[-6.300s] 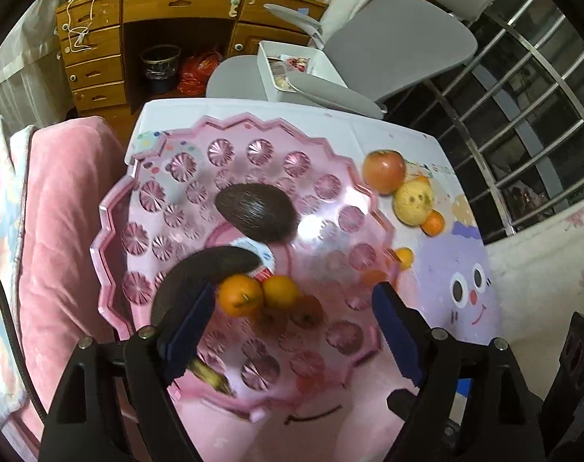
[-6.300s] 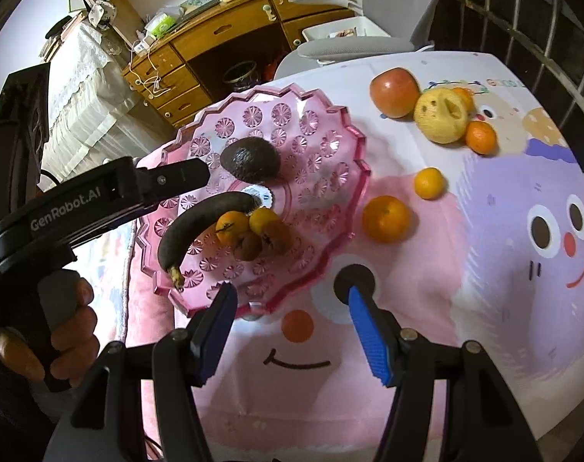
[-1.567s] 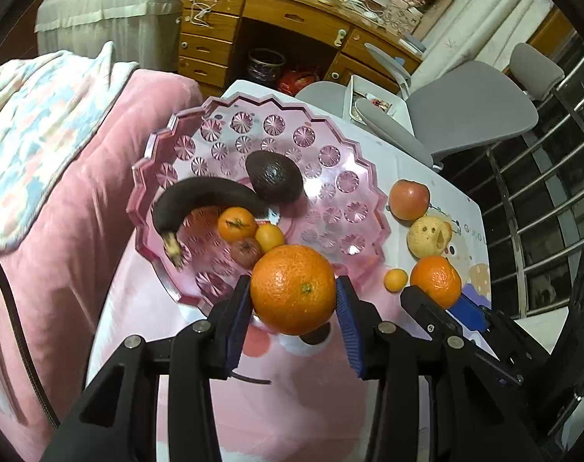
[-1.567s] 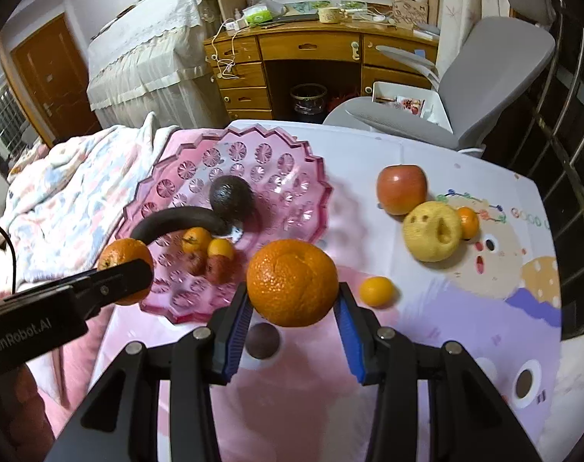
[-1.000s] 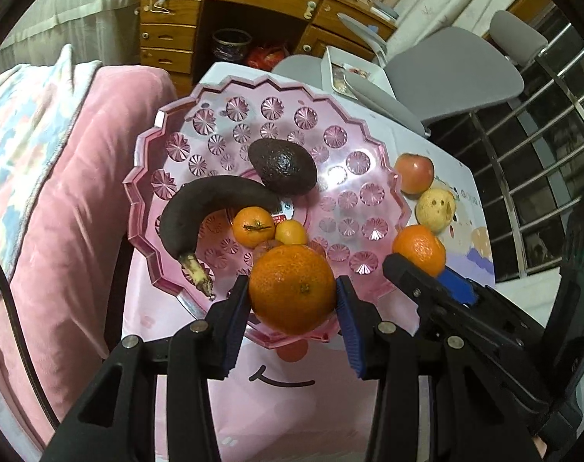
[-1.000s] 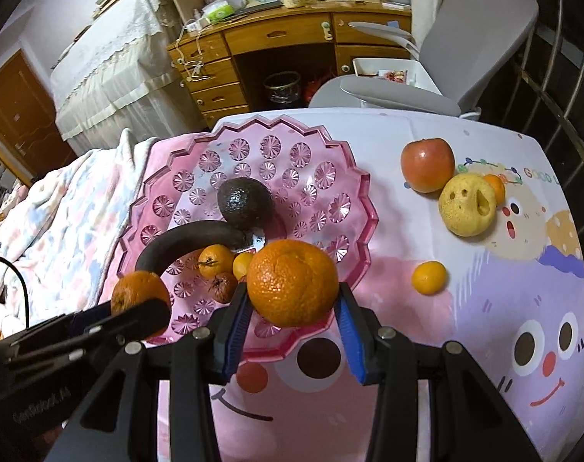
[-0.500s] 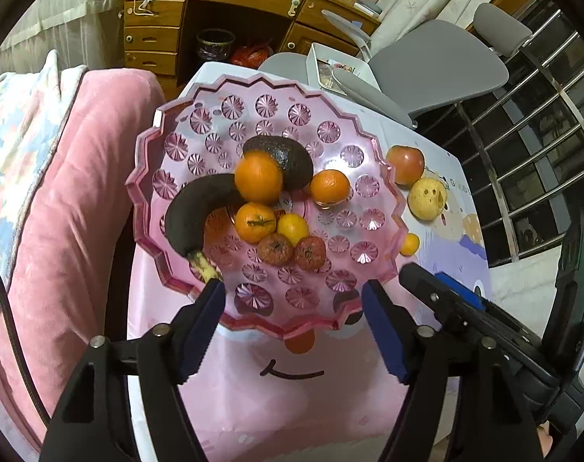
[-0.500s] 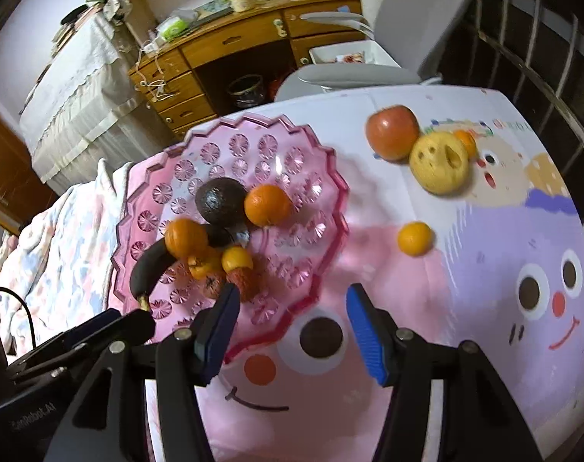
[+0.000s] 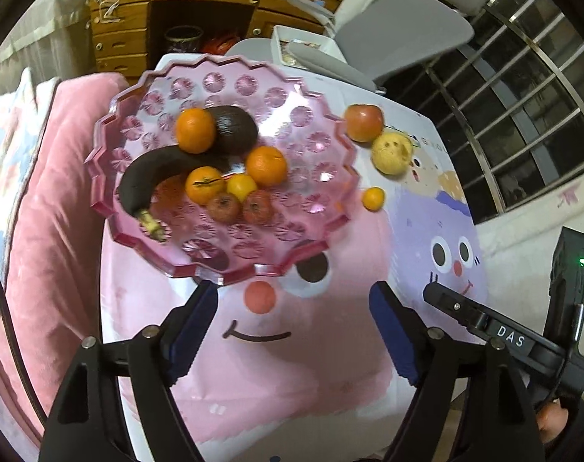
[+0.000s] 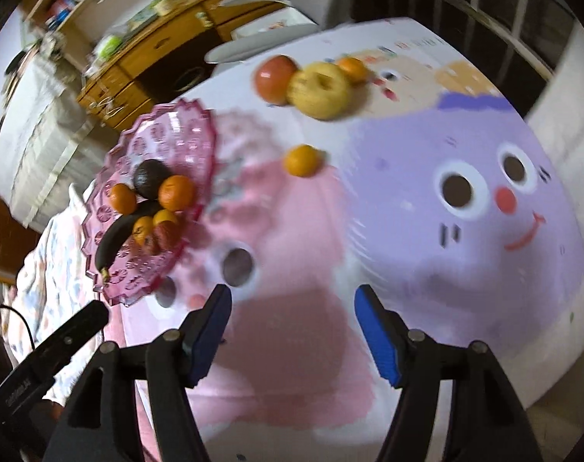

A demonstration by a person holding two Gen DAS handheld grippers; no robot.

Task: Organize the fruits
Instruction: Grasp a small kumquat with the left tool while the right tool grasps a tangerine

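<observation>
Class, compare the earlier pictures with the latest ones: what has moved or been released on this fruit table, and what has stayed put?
Both large oranges, earlier clamped in the left hand-held gripper and right hand-held gripper, now lie in the pink dish. Both grippers' jaws are opening, with nothing between them. The apple, yellow fruit and small tangerine remain on the cloth.

Left gripper (image 9: 294,300) and right gripper (image 10: 292,304) point steeply down, jaws opening, empty.
</observation>
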